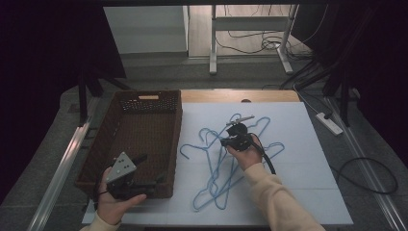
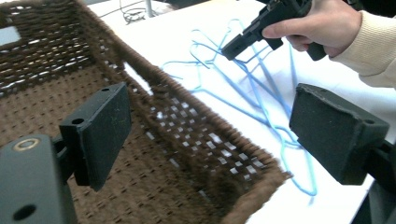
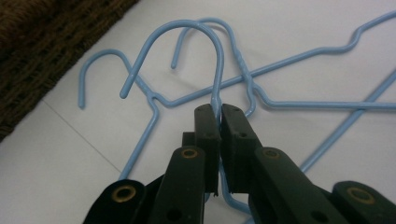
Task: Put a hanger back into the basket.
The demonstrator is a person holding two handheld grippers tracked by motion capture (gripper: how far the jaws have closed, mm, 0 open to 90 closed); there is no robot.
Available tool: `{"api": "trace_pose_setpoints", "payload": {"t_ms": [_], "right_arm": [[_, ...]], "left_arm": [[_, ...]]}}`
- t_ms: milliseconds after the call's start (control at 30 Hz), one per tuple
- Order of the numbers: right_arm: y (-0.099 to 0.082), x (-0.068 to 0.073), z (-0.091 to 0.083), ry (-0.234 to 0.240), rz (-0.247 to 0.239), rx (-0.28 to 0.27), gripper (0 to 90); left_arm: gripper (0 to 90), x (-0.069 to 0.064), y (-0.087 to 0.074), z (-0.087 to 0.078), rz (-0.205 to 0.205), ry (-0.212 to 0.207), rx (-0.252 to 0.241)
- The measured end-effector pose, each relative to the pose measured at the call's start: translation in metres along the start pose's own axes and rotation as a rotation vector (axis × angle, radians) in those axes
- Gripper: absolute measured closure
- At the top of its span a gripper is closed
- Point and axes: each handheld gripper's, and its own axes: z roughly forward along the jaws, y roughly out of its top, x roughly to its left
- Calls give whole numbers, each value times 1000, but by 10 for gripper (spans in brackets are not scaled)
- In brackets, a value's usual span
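Several light blue wire hangers [image 1: 219, 173] lie tangled on the white table cover, right of a brown wicker basket [image 1: 178, 139]. My right gripper [image 1: 227, 142] is over the pile, shut on the neck of one blue hanger [image 3: 218, 70] just below its hook; the right gripper view has the jaws [image 3: 219, 112] pressed together on the wire. The left gripper view shows that right gripper [image 2: 231, 49] farther off, above the hangers [image 2: 261, 100]. My left gripper [image 1: 148, 173] stands open at the basket's near right corner, its pads [image 2: 100, 126] wide apart over the basket rim [image 2: 187, 100] with nothing between them.
The basket [image 3: 42, 51] looks empty inside. The white cover [image 1: 298, 159] has bare room to the right of the hangers. Beyond the wooden table edge [image 1: 240, 96] are desk legs and cables on the floor, with a power strip [image 1: 329, 122] at the right.
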Motion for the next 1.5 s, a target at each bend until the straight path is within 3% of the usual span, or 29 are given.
{"api": "trace_pose_setpoints", "payload": {"t_ms": [400, 767, 1167, 1367, 1500], "right_arm": [[-6, 3, -26, 9, -15, -95, 863], [-8, 5, -42, 25, -25, -145, 862], [-11, 4, -49, 31, -23, -159, 862], [-12, 4, -49, 35, -20, -166, 862], [-13, 4, -48, 36, -22, -167, 862]], "left_arm": [[169, -29, 20, 23, 3, -78, 103], [184, -54, 34, 68, 2, -126, 191], [224, -82, 35, 142, 59, -121, 345], [265, -79, 30, 169, 45, -101, 398], [306, -77, 28, 182, 34, -85, 402]]}}
